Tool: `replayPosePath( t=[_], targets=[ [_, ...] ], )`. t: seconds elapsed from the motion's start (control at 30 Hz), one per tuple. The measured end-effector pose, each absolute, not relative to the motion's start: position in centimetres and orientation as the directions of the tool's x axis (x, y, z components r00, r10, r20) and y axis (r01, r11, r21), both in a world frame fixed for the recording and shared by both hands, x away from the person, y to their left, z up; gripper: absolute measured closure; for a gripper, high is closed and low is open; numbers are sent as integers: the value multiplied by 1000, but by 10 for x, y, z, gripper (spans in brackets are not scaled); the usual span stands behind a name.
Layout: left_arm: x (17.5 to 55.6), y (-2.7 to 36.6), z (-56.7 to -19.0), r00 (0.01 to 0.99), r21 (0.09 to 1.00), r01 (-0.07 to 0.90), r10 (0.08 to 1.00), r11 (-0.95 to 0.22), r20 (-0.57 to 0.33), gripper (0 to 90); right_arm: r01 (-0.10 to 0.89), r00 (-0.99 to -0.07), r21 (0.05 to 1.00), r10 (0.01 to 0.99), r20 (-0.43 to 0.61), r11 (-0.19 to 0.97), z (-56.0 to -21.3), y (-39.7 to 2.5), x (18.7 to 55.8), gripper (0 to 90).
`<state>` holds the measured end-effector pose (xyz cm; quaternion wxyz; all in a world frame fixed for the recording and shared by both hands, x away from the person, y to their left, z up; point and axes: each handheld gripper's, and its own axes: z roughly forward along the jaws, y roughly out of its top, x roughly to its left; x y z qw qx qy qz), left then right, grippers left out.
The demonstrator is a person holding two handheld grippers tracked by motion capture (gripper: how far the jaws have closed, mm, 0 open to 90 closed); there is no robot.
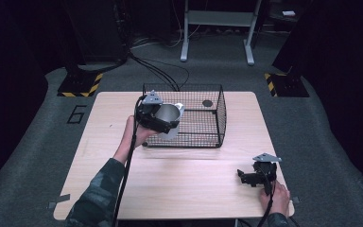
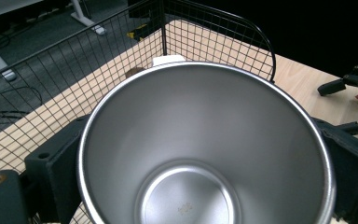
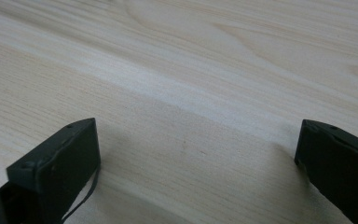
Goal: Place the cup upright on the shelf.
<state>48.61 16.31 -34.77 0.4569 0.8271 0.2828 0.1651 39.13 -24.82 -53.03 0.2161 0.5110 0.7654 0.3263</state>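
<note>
A shiny steel cup (image 1: 168, 113) hangs tilted over the left front corner of a black wire basket (image 1: 220, 118), and my left gripper (image 1: 163, 120) is shut on it. In the left gripper view I look into the empty cup (image 2: 205, 140), with a black finger (image 2: 56, 168) pressed against each side and the basket's mesh (image 2: 74, 70) behind. A white tab (image 2: 168, 59) shows at the cup's far rim. My right gripper (image 1: 248, 177) rests low over the wooden table (image 1: 179, 184) at the front right. It stands open (image 3: 198, 158) with bare wood between its jaws.
A small dark round object (image 1: 207, 102) lies on the basket's floor near its back right. Beyond the table are grey carpet, cables, a white desk frame (image 1: 217, 19) and black stands with yellow-striped bases (image 1: 81, 85).
</note>
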Motion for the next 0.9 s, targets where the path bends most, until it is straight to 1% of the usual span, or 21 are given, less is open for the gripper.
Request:
replayPosePath(
  t=[0.47, 0.9],
  targets=[
    [508, 155, -340, 782, 846, 321, 623, -427, 18, 61, 641, -385, 720, 923, 1, 266, -530, -248, 391, 0],
    [534, 149, -343, 767, 834, 337, 641, -436, 25, 61, 642, -376, 722, 927, 4, 257, -531, -248, 391, 0]
  ],
)
